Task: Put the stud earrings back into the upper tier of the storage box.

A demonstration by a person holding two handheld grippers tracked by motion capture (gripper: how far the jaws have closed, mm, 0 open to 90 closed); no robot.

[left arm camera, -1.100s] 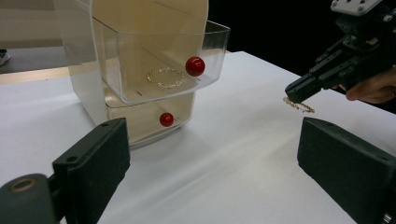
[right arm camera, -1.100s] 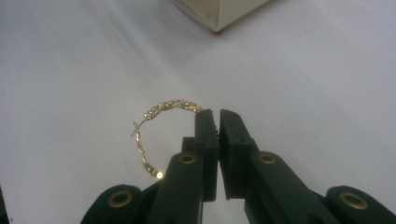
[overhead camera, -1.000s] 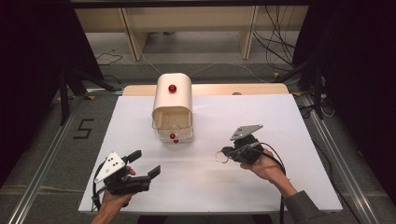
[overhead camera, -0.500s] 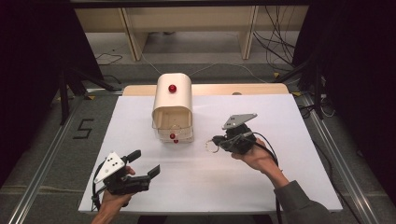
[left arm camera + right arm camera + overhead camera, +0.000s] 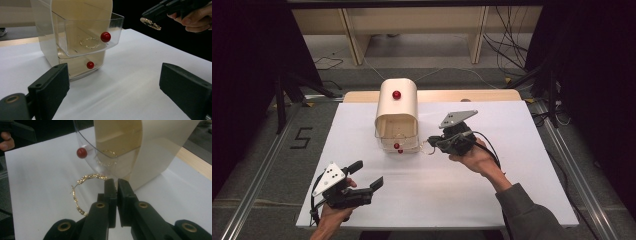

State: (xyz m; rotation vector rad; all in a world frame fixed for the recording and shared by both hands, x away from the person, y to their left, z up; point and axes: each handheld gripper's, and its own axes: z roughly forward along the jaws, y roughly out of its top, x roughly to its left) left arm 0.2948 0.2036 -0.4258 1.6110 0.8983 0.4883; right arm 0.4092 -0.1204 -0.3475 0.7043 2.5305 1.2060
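Note:
A cream drawer box (image 5: 397,107) stands mid-table, its upper clear drawer (image 5: 82,35) pulled out, with a red knob (image 5: 105,37) on its front. A gold hoop (image 5: 89,42) lies inside that drawer. The lower drawer, with its own red knob (image 5: 90,65), is pushed in. My right gripper (image 5: 435,144) is shut on a second gold hoop earring (image 5: 90,176) and holds it just right of the open drawer's front, above the table. My left gripper (image 5: 368,174) rests open at the near left, holding nothing, and points toward the box.
White sheet (image 5: 512,190) covers the table, with a wooden strip (image 5: 477,95) along its far edge. Metal rails run along both sides, and cables (image 5: 507,45) lie on the floor behind. A third red knob (image 5: 396,94) sits on the box's top.
My right gripper has carried the hoop earring left and farther away, up to the open drawer. The left gripper has stayed put.

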